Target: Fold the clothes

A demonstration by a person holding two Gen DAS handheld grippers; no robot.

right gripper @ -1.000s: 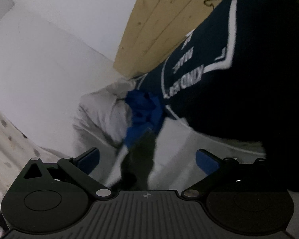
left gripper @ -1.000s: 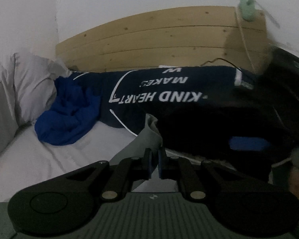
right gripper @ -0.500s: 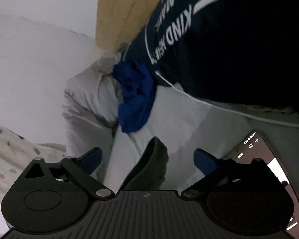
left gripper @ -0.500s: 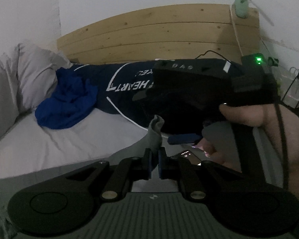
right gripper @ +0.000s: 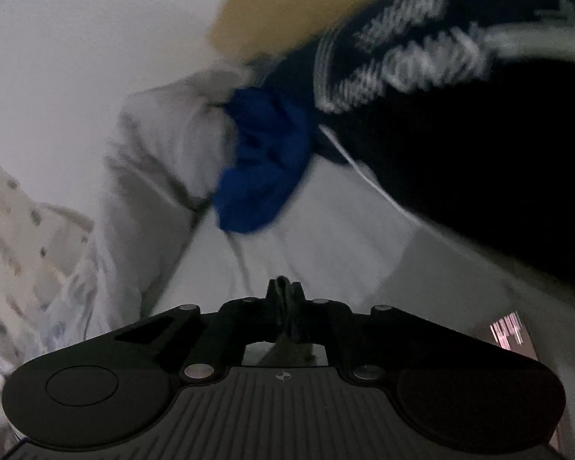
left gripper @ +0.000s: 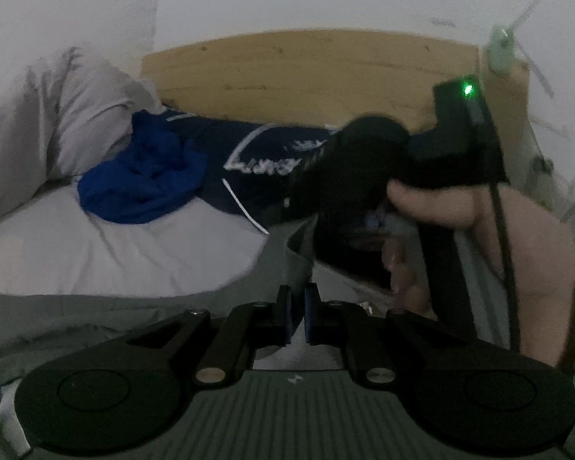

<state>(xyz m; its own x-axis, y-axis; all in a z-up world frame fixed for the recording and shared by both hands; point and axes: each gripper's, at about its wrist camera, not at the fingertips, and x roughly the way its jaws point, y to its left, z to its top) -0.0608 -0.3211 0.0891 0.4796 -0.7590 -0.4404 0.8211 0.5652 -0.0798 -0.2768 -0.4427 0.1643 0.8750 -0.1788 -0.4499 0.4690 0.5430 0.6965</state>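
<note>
My left gripper (left gripper: 298,316) is shut on a fold of a grey garment (left gripper: 283,253) that rises from the bed in front of it. The right gripper's black body (left gripper: 368,176), held in a hand, sits just beyond that fold in the left wrist view. In the right wrist view my right gripper (right gripper: 285,306) is shut on a dark fold of the same grey garment (right gripper: 283,287). A crumpled blue garment (left gripper: 142,176) lies by the pillow; it also shows in the right wrist view (right gripper: 264,176).
A navy pillow with white lettering (left gripper: 264,157) lies along the wooden headboard (left gripper: 310,73). A pale grey pillow (left gripper: 69,122) is at the left. A lit phone (right gripper: 511,335) lies on the white sheet (right gripper: 326,237). Cables hang at the right wall.
The right gripper went from open to shut on the grey fold. Both views swung; the right gripper's body and hand now sit further right and closer in the left view.
</note>
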